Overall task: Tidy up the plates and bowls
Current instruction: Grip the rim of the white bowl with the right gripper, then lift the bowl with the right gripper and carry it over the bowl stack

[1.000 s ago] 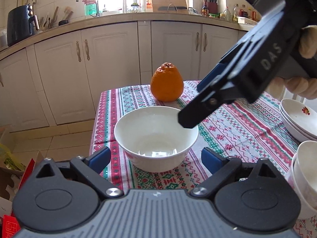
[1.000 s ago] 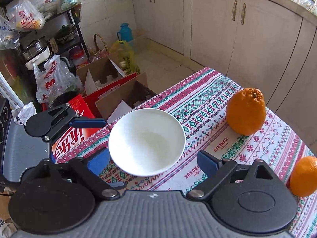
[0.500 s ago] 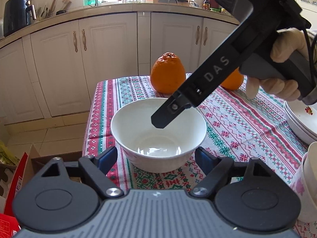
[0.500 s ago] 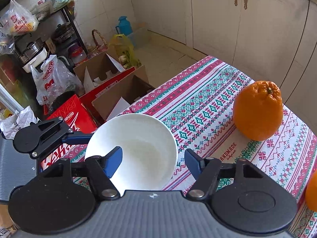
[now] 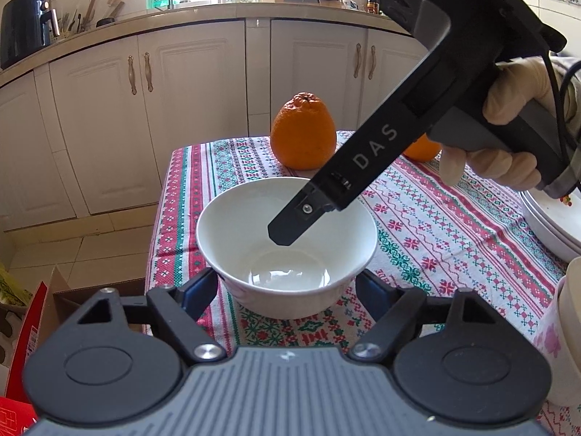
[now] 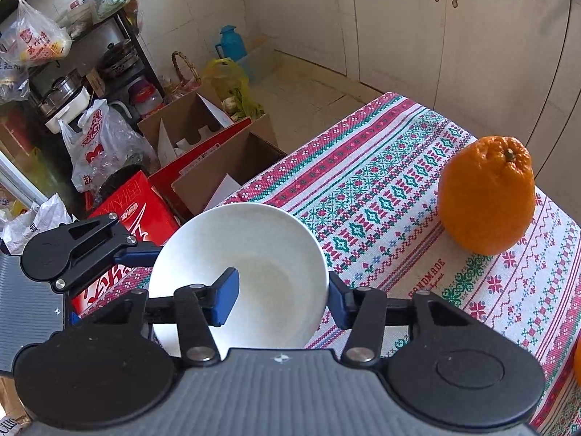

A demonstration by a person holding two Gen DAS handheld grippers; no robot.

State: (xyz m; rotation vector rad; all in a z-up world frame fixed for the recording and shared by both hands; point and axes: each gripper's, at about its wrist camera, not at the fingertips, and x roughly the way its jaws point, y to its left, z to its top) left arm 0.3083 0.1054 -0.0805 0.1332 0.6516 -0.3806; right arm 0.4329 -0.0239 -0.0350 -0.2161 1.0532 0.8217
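Note:
A plain white bowl stands on the patterned tablecloth near the table's left edge; it also shows in the right wrist view. My left gripper is open, its blue pads either side of the bowl's base. My right gripper is open and straddles the bowl's rim: one finger is inside the bowl, the other outside. In the left wrist view its finger dips into the bowl. Stacked plates and a bowl lie at the right.
A large orange sits behind the bowl, a second orange farther right. The table's edge drops to cardboard boxes and a red carton on the floor. Kitchen cabinets stand beyond.
My right gripper has come down over the bowl, one finger now inside the rim, and its jaws have narrowed. My left gripper has moved closer to the bowl.

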